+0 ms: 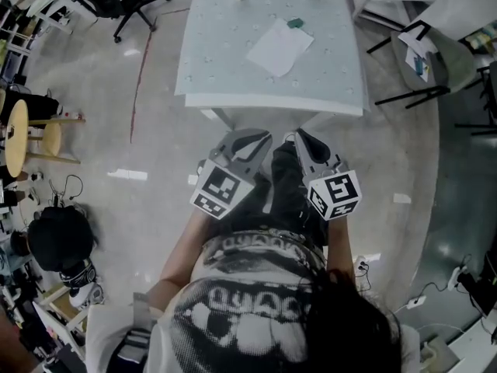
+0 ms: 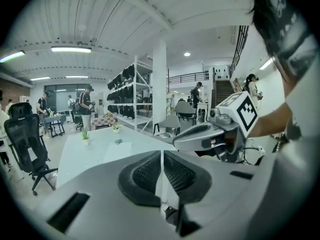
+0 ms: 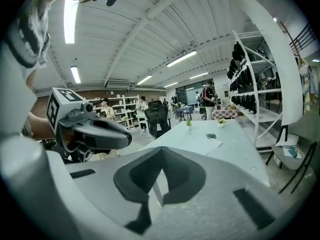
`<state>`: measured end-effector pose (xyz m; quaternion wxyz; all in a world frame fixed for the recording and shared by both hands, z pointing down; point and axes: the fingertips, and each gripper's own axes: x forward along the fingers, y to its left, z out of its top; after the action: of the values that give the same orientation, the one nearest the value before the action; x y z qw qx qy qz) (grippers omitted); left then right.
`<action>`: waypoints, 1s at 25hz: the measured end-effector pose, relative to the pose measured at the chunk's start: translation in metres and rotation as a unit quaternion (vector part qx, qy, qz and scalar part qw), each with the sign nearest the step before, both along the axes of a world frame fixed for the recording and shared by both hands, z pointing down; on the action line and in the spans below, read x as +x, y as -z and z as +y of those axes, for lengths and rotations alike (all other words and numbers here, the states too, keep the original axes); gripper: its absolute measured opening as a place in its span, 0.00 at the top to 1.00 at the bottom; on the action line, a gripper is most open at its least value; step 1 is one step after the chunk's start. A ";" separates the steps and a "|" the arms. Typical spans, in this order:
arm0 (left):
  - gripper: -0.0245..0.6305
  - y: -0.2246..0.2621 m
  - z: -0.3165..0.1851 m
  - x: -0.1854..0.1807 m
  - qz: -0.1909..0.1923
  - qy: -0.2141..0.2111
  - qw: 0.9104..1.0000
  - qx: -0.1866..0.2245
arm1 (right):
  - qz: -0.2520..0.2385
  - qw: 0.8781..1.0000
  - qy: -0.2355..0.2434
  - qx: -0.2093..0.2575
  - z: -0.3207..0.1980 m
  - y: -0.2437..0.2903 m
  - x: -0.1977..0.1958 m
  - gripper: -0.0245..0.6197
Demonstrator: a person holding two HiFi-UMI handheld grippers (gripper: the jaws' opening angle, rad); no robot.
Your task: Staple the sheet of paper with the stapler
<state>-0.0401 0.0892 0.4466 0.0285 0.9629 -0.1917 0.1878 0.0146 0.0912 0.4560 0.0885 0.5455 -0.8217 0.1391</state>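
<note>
Right now, both grippers are hanging close to the person's body, short of the near edge of the table (image 1: 210, 68), and neither is holding anything: the left gripper (image 1: 250, 140) is showing its jaws pressed fully together with nothing between them, and the right gripper (image 1: 303, 140) is doing the same. The sheet of paper (image 1: 278, 49) is lying well ahead on the tabletop, toward its far half, turned diagonally so that its corners are pointing up and down the table. The stapler (image 1: 295, 23), small and dark, is sitting at the sheet's far right corner, its long axis running roughly across the table. Judging by the head view, the stapler is lining up more with the right gripper, so that hand is looking slightly nearer. No brand or writing is showing legibly on either thing.
</note>
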 end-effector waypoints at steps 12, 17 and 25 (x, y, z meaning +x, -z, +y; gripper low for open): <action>0.94 0.001 0.006 0.001 0.005 -0.013 1.000 0.001 | 0.021 1.000 -0.002 -0.001 0.001 0.001 0.004 0.97; 0.94 0.002 0.004 -0.001 0.006 -0.014 1.000 0.002 | 0.025 1.000 -0.005 -0.004 -0.002 0.001 0.008 0.97; 0.94 0.000 0.000 -0.006 0.008 -0.012 1.000 0.003 | 0.029 0.999 -0.017 -0.010 -0.004 -0.004 0.020 0.97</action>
<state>-0.0463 0.0892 0.4469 0.0250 0.9667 -0.1801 0.1799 0.0349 0.0871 0.4598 0.1154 0.5625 -0.8078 0.1329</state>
